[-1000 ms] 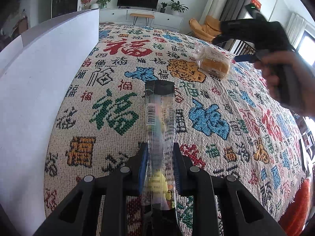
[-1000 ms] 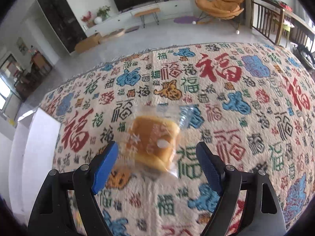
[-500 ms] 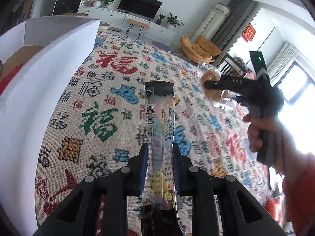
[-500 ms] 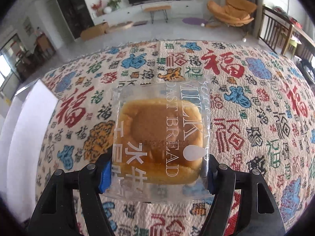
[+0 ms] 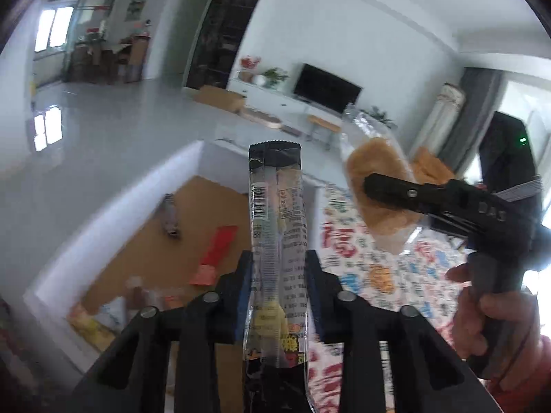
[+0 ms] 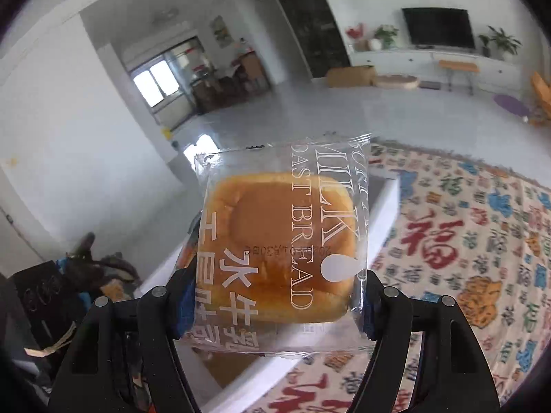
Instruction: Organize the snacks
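Note:
My left gripper (image 5: 278, 296) is shut on a long clear snack stick packet (image 5: 277, 227) that stands upright between its pads, held in the air over the open white box (image 5: 113, 213). My right gripper (image 6: 275, 296) is shut on a clear-wrapped milk toast bread (image 6: 275, 244), held in the air beside the box's white wall (image 6: 385, 206). In the left wrist view the right gripper (image 5: 375, 186) and the bread (image 5: 378, 186) are to the right of the stick packet, above the patterned cloth.
The box has a brown cardboard floor (image 5: 193, 213) with a red packet (image 5: 217, 251), a dark packet (image 5: 170, 215) and several snacks in its near corner (image 5: 103, 313). The patterned tablecloth (image 6: 465, 241) lies right of the box. Dark bags (image 6: 79, 275) sit on the floor to the left.
Both grippers have swung left from over the cloth toward the white box while holding their snacks. The box's inside is now in the left wrist view.

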